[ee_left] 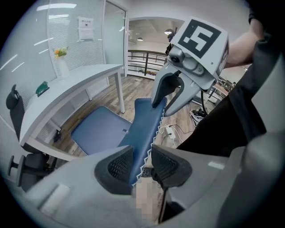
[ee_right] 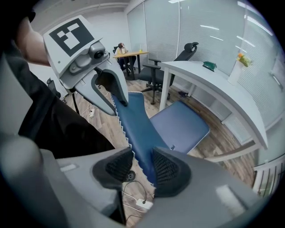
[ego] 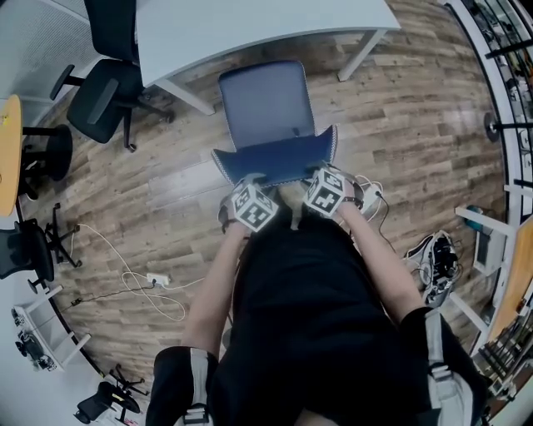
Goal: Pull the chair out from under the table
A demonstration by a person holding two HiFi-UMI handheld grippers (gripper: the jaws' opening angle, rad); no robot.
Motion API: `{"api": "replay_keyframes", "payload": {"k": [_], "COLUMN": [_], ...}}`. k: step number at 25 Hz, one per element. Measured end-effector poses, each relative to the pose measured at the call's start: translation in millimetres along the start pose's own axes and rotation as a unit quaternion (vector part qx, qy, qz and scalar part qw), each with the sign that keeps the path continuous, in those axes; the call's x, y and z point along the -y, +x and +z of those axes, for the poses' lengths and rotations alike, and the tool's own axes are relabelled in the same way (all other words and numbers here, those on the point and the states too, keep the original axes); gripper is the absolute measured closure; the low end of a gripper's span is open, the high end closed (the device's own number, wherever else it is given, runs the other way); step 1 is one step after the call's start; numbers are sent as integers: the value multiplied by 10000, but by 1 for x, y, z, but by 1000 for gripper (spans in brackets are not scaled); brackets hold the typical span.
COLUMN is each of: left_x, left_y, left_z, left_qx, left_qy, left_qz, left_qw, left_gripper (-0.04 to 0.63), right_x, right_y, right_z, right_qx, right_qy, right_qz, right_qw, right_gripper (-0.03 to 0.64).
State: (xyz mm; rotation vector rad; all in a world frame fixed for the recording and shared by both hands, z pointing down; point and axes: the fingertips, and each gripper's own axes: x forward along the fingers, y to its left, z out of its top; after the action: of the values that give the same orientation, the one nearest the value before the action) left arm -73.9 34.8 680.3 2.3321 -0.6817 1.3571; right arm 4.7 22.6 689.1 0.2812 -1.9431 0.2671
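Wood-plank floor (ego: 416,125) carries loose white cables (ego: 150,287). Up close, left gripper (ego: 250,181) and right gripper (ego: 321,176) each clamp the zigzag-stitched backrest rim of the blue padded chair (ego: 266,108). Its flat seat sits at the white table's (ego: 250,25) near edge, a black chair (ego: 104,96) beside.

No text can be read (the wall notice (ee_left: 85,27) is too blurred).

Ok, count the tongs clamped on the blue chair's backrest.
2. The left tongs grip the backrest near its left end; the right tongs grip it near its right end. None hidden.
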Motion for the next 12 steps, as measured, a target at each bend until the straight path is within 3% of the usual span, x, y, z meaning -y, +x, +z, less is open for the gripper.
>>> {"api": "replay_keyframes", "payload": {"k": [12], "left_x": [62], "left_y": [3], "left_z": [7], "left_qx": [-12], "left_qy": [-125], "left_qz": [82], "left_qw": [9999], "left_gripper": [462], "right_x": [-28], "right_y": [-23], "right_z": [-47], "right_qx": [62], "right_qy": [-179], "right_qz": [76], "right_qw": [9998], "right_gripper": [474]}}
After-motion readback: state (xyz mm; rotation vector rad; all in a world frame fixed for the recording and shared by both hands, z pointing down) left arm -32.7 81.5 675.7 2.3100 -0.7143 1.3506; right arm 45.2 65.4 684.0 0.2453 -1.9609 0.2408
